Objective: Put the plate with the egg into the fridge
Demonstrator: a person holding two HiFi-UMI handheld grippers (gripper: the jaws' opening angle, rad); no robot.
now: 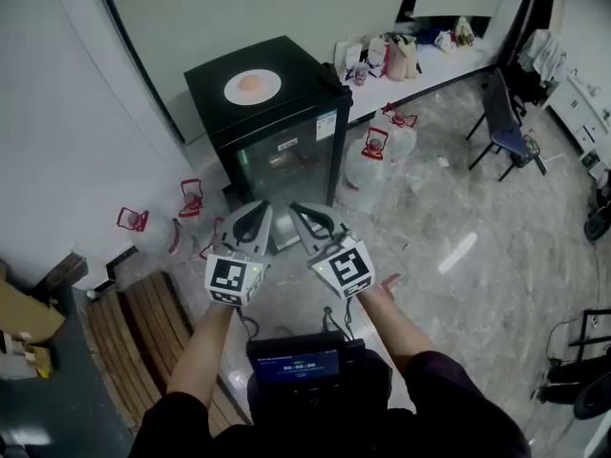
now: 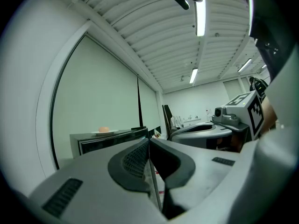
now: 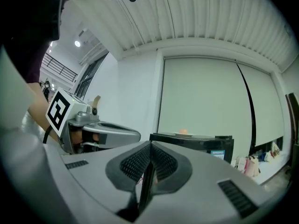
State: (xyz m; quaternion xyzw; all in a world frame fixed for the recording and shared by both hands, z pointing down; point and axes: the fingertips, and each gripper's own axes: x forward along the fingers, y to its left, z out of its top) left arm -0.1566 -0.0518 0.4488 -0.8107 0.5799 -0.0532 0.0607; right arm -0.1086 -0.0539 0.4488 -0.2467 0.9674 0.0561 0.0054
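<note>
With left gripper [image 1: 256, 216] and right gripper [image 1: 304, 216] closed empty, I judge the plate [image 1: 252, 89] light, stiff, slick: grip its rim, level, or the egg [image 1: 250, 82] rolls.

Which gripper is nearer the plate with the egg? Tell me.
Left, narrowly. The left gripper lines up with the plate atop the mini fridge; the right gripper is level beside it, offset to the right. Both stand short of it.

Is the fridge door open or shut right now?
Shut: the fridge door sits flush, with no gap showing. The plate with the egg rests on top of the fridge.
</note>
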